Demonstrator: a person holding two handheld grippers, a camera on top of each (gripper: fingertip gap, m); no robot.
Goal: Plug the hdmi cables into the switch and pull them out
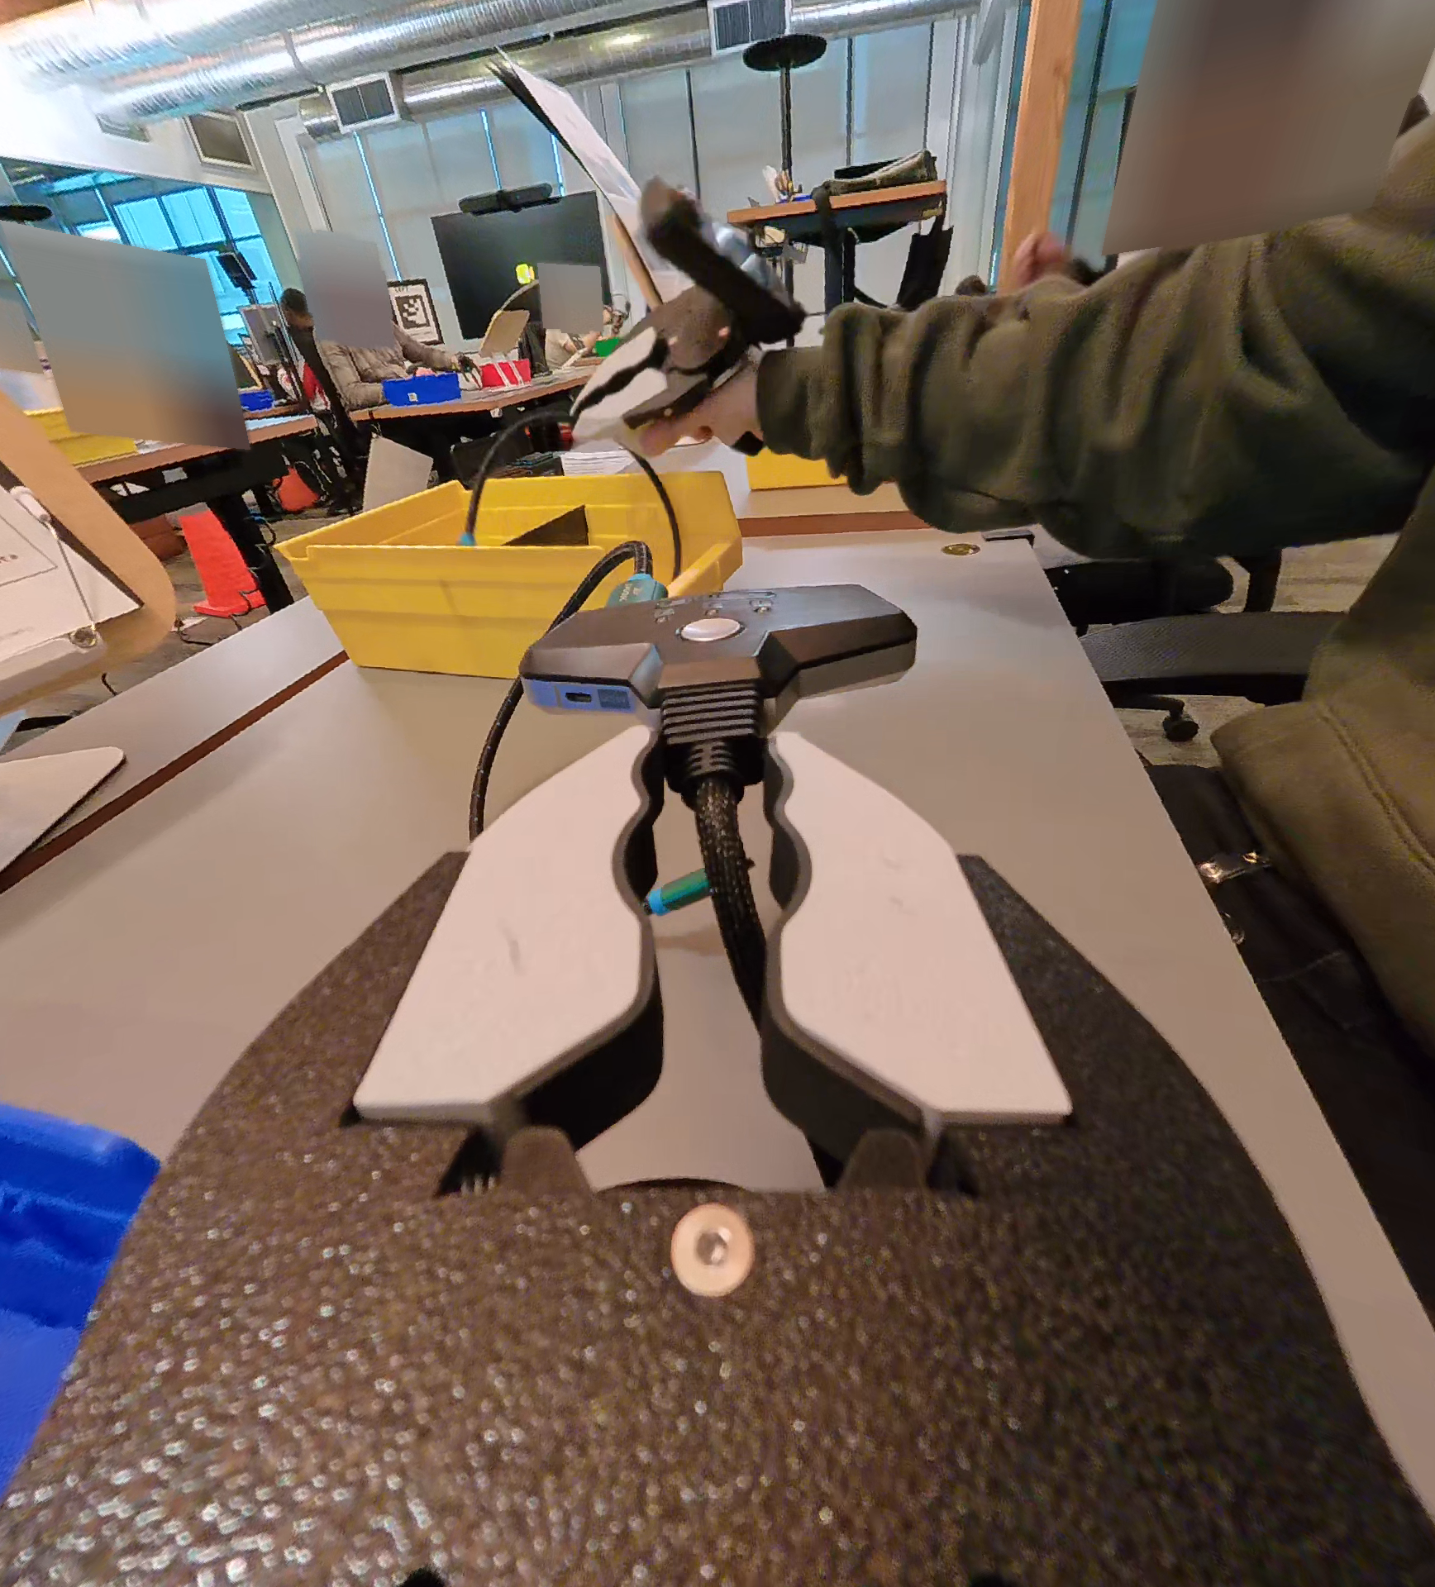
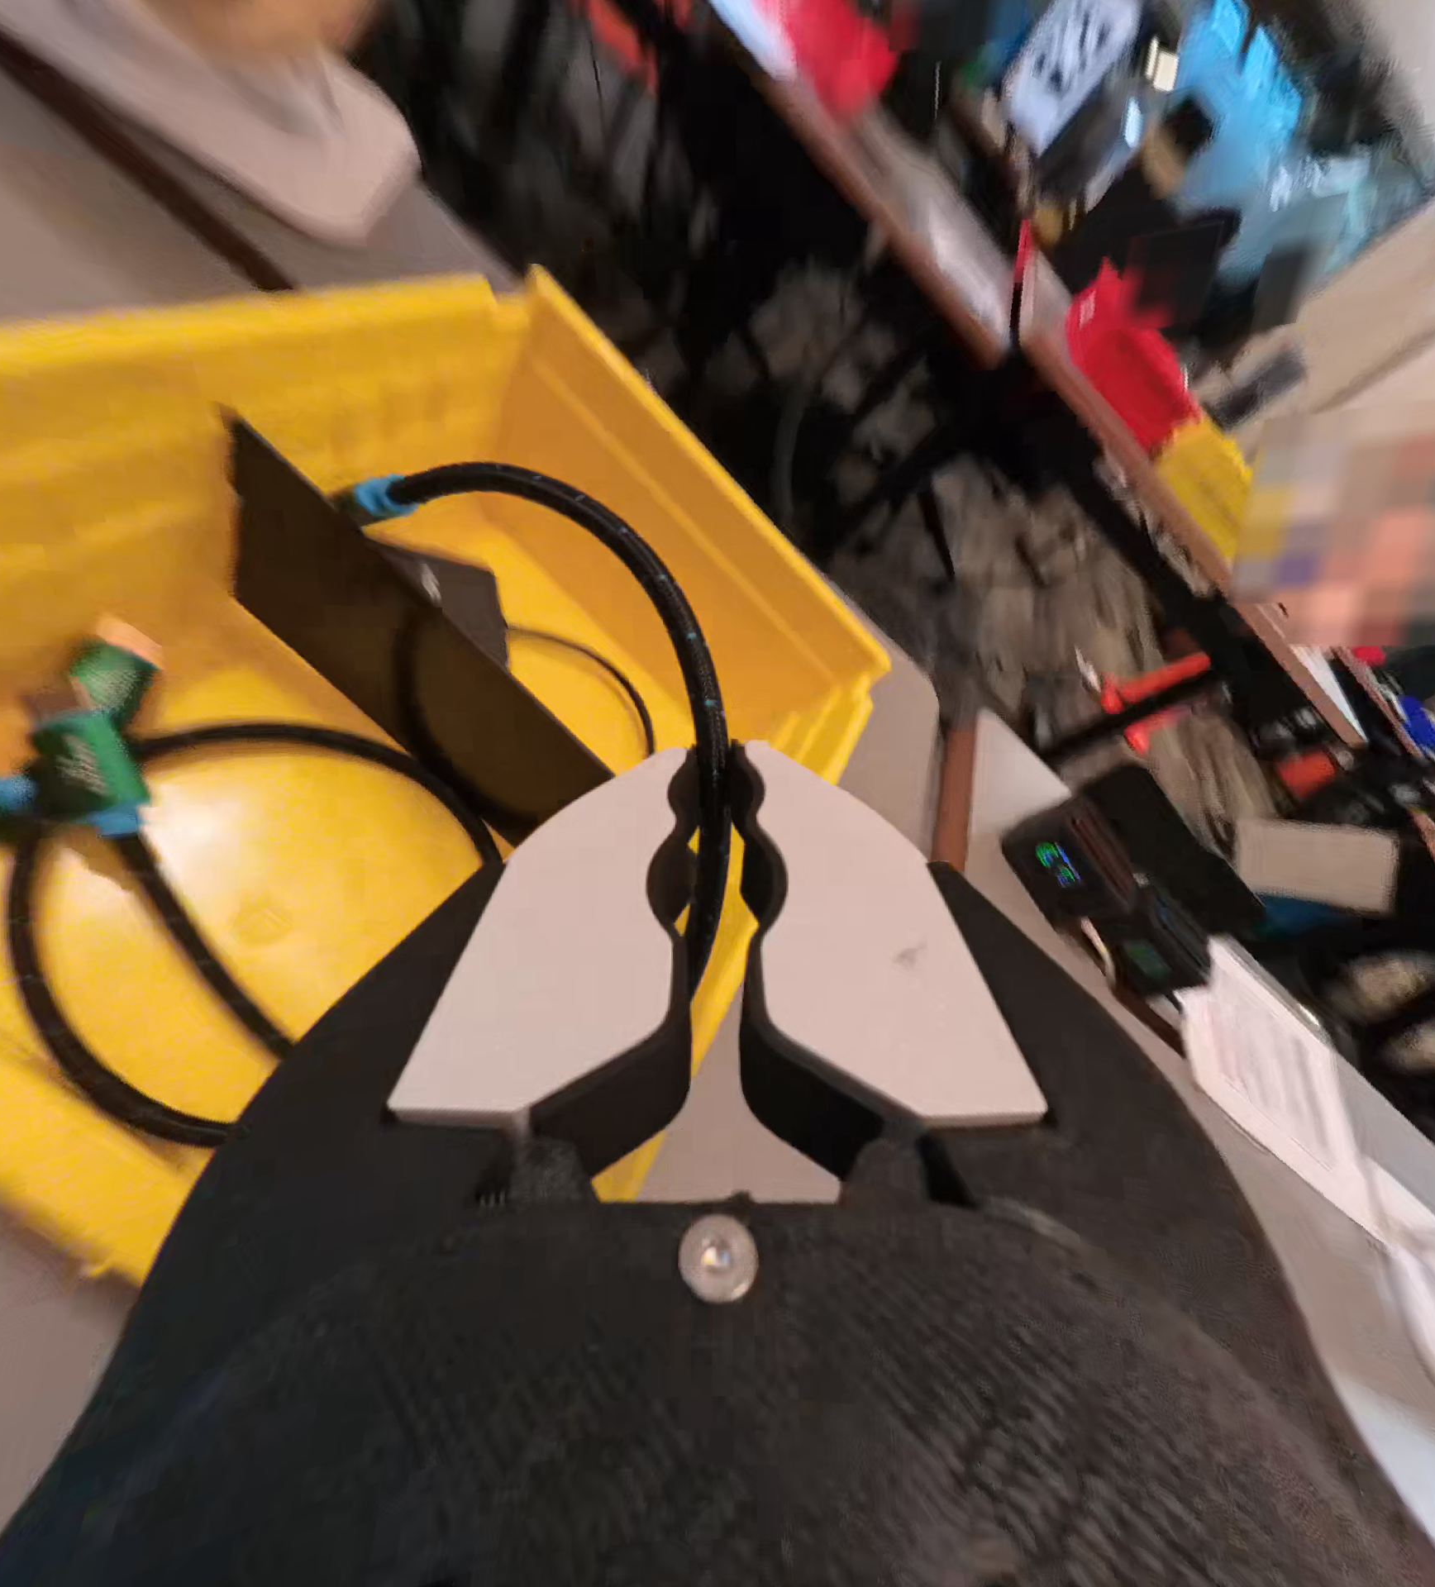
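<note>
The black HDMI switch (image 1: 723, 640) with a silver button lies on the grey table (image 1: 224, 859). My left gripper (image 1: 710, 751) is shut on the switch's ribbed neck and thick braided cable (image 1: 718, 850). A green HDMI plug (image 1: 639, 592) sits in the switch's far side. A teal plug end (image 1: 678, 893) lies under my fingers. My right gripper (image 2: 718, 760) is shut on a thin black braided HDMI cable (image 2: 680, 601), held above the yellow bin (image 2: 697, 532). The cable arcs to a blue-collared end (image 2: 375, 498) behind a black divider (image 2: 370, 618). The right gripper also shows in the left wrist view (image 1: 620, 391).
More green HDMI plugs (image 2: 87, 756) and coiled cables lie in the bin, which stands behind the switch (image 1: 405, 592). A blue bin (image 1: 10, 1245) is at near left. A paper stand (image 1: 1, 567) is at left. The person's green sleeve (image 1: 1126, 386) crosses at right.
</note>
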